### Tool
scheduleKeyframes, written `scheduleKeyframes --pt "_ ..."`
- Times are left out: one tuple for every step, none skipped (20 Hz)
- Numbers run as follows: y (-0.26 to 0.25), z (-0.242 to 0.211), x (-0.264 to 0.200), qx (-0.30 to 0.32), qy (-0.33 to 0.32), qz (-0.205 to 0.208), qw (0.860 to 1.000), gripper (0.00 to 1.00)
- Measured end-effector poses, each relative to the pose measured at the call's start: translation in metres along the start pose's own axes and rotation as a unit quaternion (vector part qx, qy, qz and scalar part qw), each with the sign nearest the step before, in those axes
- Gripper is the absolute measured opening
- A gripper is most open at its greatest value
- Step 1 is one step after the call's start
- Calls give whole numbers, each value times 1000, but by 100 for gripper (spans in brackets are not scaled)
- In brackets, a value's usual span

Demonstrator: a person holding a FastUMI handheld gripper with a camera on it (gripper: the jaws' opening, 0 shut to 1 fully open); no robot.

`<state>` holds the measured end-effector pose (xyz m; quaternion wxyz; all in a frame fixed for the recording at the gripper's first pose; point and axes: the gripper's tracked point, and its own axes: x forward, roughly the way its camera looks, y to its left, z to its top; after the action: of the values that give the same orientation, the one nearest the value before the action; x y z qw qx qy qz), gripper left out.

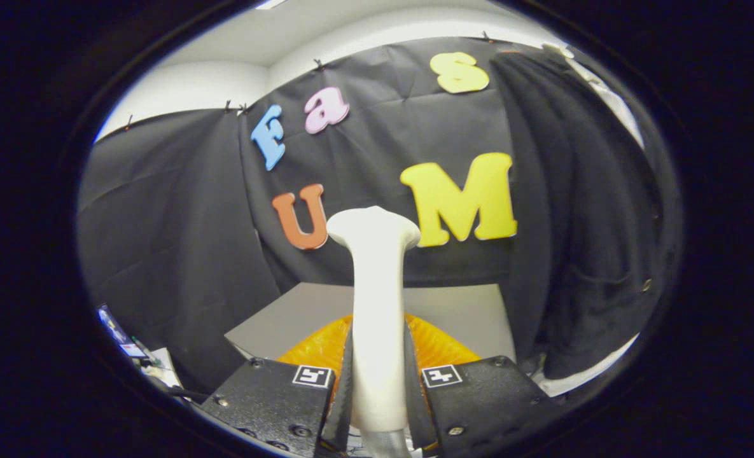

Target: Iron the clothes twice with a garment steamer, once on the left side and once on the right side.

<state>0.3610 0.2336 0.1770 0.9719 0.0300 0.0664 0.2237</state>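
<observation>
To the left of the gripper (pixel 377 381), low beside its left finger, some small items (pixel 128 346) lie in a blur and I cannot tell what they are. Between the two fingers stands the white garment steamer (pixel 377 305), its handle upright; both fingers press on the handle, so the gripper is closed around it. The flared head rises beyond the fingertips. Just behind the fingers there is an orange thing (pixel 437 346) on a grey table (pixel 459 308). To the right, beyond the fingers, a dark garment (pixel 580 210) hangs, well apart from the steamer head.
</observation>
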Motion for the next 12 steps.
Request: scheduleKeyframes --pt "-9 11 -19 5 -17 -14 1000 39" --pt "-16 20 -38 9 -33 -29 999 38" --pt "-25 28 -55 10 -45 -42 998 38" --pt "-33 35 -74 11 -59 -57 997 39" --pt "-39 42 -90 11 -70 -71 995 38" --pt "-44 49 -102 13 -81 -85 993 39" --pt "-50 56 -115 15 -92 -98 991 38" --pt "-55 62 -124 12 -100 -112 989 38" --pt "-64 67 -136 9 -105 -126 986 38" --pt "-74 69 -154 8 -112 -139 984 38" --pt "-82 73 -166 6 -116 -149 982 38" --pt "-89 78 -178 6 -123 -157 980 38"
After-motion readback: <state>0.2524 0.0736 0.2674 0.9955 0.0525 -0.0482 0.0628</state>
